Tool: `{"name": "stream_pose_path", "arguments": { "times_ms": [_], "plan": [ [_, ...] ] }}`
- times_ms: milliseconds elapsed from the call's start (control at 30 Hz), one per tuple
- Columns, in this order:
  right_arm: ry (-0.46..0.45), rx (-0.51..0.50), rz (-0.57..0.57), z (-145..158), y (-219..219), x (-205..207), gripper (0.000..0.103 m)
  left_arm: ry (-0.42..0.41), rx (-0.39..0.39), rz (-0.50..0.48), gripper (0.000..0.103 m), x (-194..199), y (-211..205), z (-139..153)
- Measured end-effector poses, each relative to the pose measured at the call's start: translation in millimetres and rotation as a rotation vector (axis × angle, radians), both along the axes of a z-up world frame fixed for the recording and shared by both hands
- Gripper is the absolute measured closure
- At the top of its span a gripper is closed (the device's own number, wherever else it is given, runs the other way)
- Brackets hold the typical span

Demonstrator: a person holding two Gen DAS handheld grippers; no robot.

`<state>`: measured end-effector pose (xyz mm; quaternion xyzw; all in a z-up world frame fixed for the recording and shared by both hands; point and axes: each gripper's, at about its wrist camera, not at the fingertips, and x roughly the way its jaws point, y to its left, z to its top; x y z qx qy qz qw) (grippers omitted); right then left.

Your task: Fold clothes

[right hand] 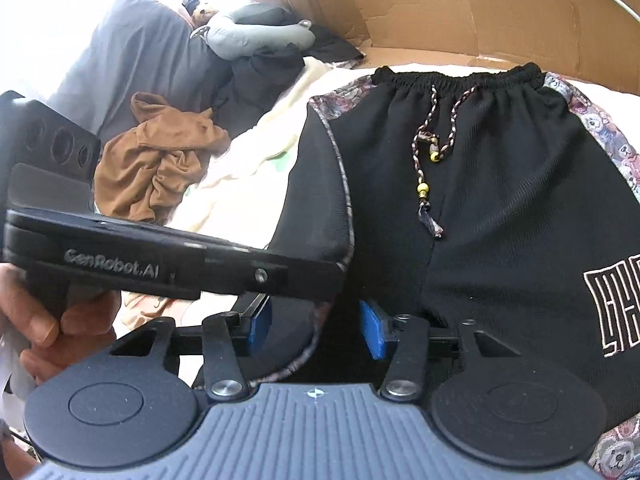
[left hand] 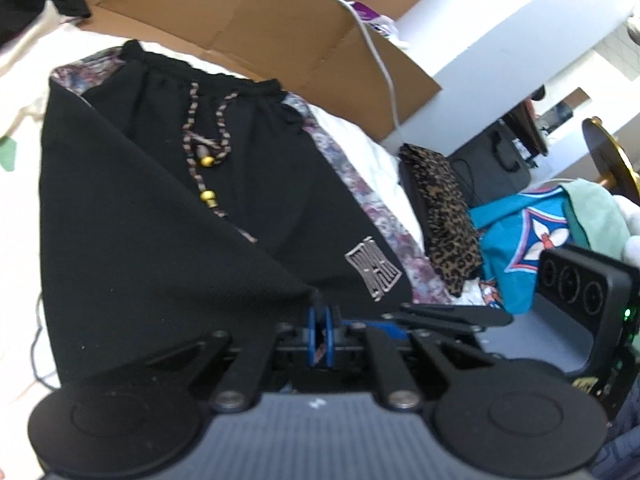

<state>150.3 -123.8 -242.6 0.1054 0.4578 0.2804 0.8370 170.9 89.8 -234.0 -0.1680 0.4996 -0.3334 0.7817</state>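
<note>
Black shorts with patterned side stripes lie waistband-away on the bed. Their beaded drawstring rests on the front, and a stitched emblem marks one leg. My left gripper is shut on the hem corner of the left leg, which is lifted in a taut flap. In the right wrist view the shorts fill the right side. The left gripper pinches the patterned hem edge there. Just below it my right gripper stands open, its blue pads on either side of the hanging hem.
A flattened cardboard box stands behind the bed. A leopard-print item and a teal garment lie to the right. A crumpled brown garment, grey neck pillow and dark pillow lie left. A hand holds the left gripper.
</note>
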Motion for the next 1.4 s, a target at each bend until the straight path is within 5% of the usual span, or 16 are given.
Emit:
{"name": "stream_pose_path", "arguments": {
  "times_ms": [67,133,167,500,733,1033,1400],
  "plan": [
    [-0.007,-0.003,-0.009,-0.3,-1.5,0.5,0.067,-0.001,-0.015,-0.015,0.098,-0.3,-7.7,1.3],
    [-0.016,-0.027,-0.026,-1.1,-5.1,0.7,0.096,0.0,-0.032,-0.03,0.098,-1.0,-14.9,3.0],
    [-0.022,-0.046,-0.039,-1.5,-7.7,0.6,0.102,-0.001,-0.038,-0.035,0.098,-1.4,-17.6,4.0],
    [-0.036,-0.064,-0.161,0.5,-61.1,-1.0,0.103,-0.033,-0.08,-0.073,0.093,0.3,-39.1,12.8],
    [-0.041,-0.063,-0.257,-3.4,-112.0,-4.6,0.103,-0.012,-0.026,-0.027,0.091,6.1,-40.1,7.0],
    [-0.062,-0.046,-0.363,-8.5,-172.2,-11.7,0.103,0.065,0.299,-0.124,0.091,20.9,-58.5,1.7],
    [-0.085,0.067,-0.54,-9.3,-224.1,-27.6,0.103,0.148,0.485,-0.21,0.091,37.1,-115.8,17.6]
  ]
}}
